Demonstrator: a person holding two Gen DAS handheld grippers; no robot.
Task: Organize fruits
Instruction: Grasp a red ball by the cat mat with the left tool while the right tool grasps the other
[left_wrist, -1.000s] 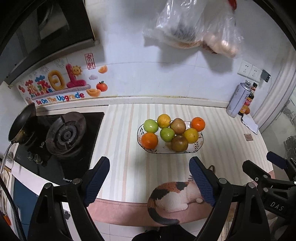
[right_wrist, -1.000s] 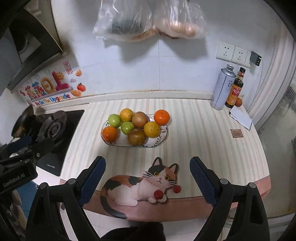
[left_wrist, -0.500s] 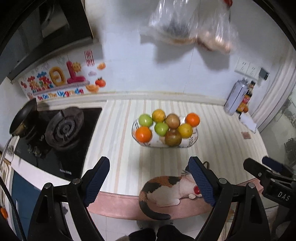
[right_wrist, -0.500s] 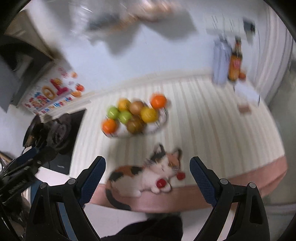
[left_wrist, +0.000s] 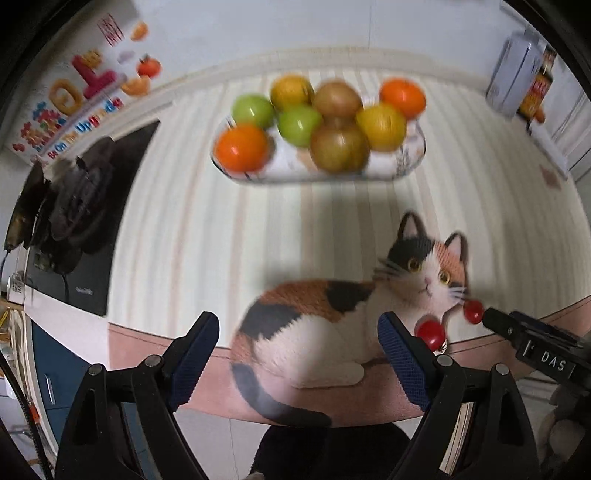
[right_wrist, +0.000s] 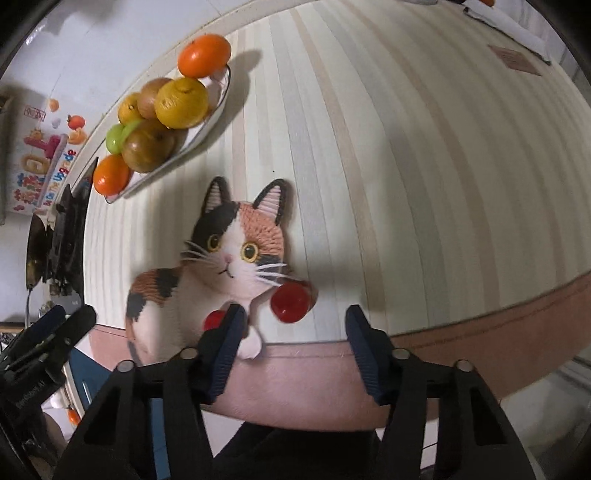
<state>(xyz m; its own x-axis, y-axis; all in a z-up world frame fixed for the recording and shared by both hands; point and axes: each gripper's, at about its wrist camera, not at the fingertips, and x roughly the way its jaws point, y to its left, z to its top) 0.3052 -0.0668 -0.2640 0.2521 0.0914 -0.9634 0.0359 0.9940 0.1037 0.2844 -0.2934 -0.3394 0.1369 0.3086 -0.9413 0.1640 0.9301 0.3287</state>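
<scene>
My left gripper (left_wrist: 298, 354) is spread wide with nothing between its pads, low in its frame. That view shows the whole fruit plate (left_wrist: 413, 162), blurred, at upper centre, plus the can (left_wrist: 511, 83) at upper right. My right gripper (right_wrist: 293, 347) is also released; its view shows the plate (right_wrist: 218, 99) edge-on at upper left and one small red fruit (right_wrist: 290, 302) just ahead of its fingers, on the cat mat (right_wrist: 229, 254).
</scene>
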